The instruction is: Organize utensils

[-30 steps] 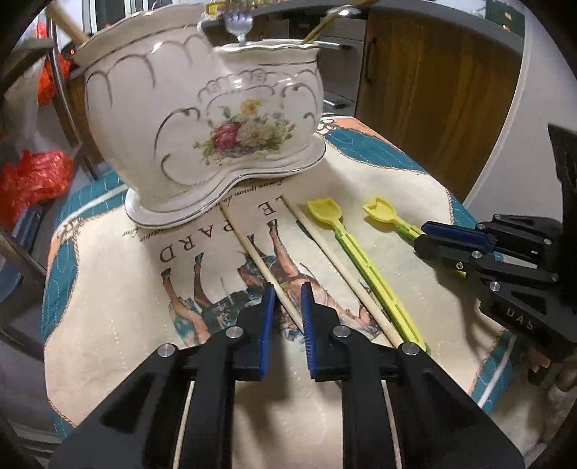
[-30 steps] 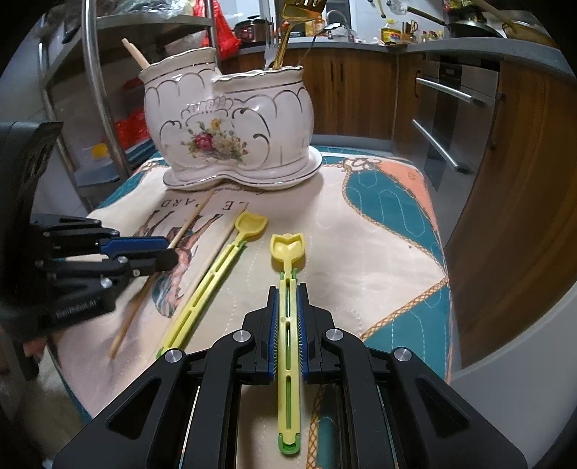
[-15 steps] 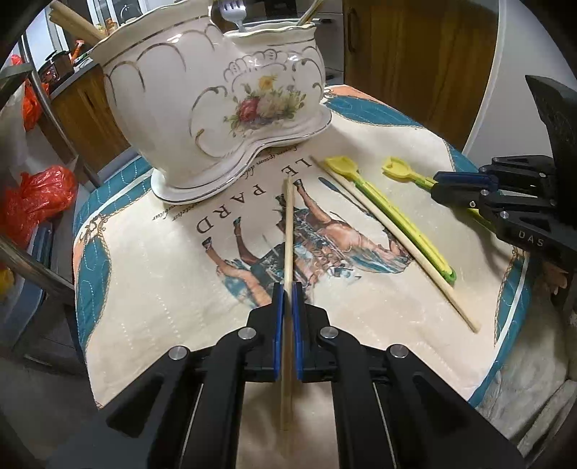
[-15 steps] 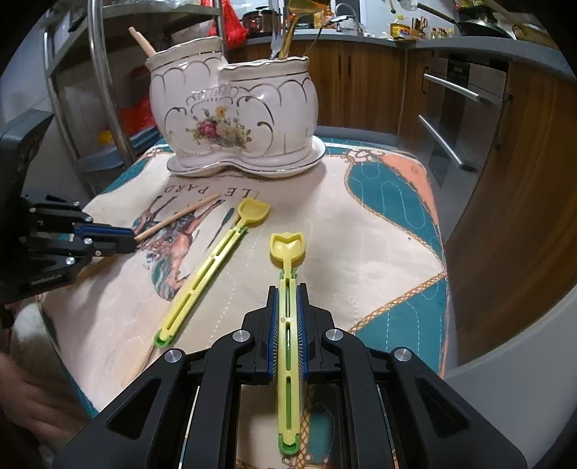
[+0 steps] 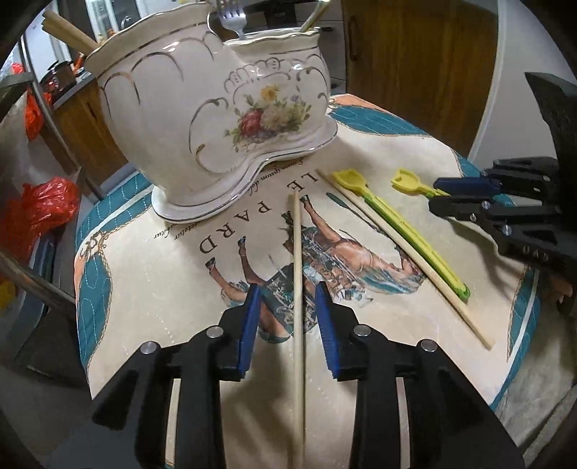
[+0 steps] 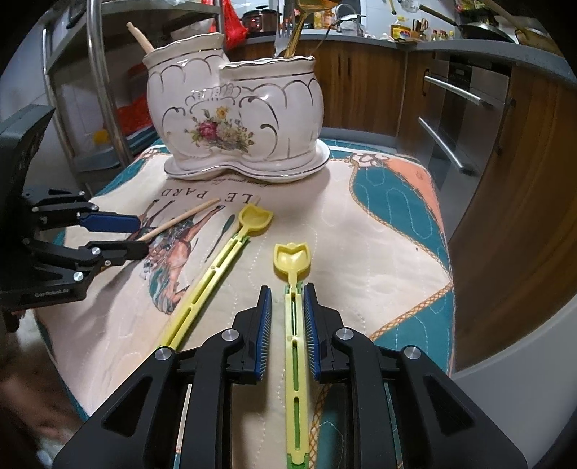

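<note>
A white ceramic two-pot utensil holder with a flower print stands at the back of the printed cloth; it also shows in the right wrist view. My left gripper is open, its jaws on either side of a wooden chopstick lying on the cloth. A second chopstick lies to its right beside a yellow-green spoon. My right gripper is open, its jaws either side of another yellow-green spoon. The first spoon lies to the left of it.
The holder has a fork, a gold utensil and wooden sticks in it. The cloth covers a small table with drop-offs all round. Wooden cabinets stand right, a metal rack left.
Both grippers were shut on their utensils half a second ago; both have opened. The chopstick and the spoon now lie on the cloth between the jaws.
</note>
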Motion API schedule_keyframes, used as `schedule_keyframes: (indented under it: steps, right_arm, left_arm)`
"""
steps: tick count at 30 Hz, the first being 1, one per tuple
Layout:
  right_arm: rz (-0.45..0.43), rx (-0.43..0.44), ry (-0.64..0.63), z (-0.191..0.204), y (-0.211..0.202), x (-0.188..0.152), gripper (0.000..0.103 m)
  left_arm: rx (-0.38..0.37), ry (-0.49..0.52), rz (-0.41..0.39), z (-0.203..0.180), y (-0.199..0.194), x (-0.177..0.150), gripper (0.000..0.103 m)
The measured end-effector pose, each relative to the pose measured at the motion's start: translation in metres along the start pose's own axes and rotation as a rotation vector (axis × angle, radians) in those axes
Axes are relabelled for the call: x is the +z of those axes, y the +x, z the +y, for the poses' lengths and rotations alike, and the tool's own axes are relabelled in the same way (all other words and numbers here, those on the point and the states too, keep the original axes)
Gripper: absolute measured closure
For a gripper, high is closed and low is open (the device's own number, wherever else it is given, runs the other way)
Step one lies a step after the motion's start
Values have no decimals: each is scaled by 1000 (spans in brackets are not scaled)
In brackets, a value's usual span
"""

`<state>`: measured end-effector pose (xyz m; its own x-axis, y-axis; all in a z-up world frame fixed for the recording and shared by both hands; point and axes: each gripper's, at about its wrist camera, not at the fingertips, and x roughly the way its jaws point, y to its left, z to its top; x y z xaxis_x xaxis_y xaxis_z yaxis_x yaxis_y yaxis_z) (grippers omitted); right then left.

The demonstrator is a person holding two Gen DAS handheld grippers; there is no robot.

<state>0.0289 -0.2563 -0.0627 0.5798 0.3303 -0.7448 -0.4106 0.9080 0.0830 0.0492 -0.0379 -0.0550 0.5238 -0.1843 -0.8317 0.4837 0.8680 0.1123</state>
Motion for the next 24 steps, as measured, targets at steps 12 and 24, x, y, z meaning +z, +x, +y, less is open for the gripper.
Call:
schedule_keyframes:
  steps: [12, 24]
  right_arm:
    - [-46, 21, 34, -4, -4, 3, 92]
    - [-292, 49, 40, -8, -47, 4, 92]
  left_arm:
    - [-61, 35, -29, 1, 6, 6, 98]
    - [-15, 1, -355, 4, -45, -4, 98]
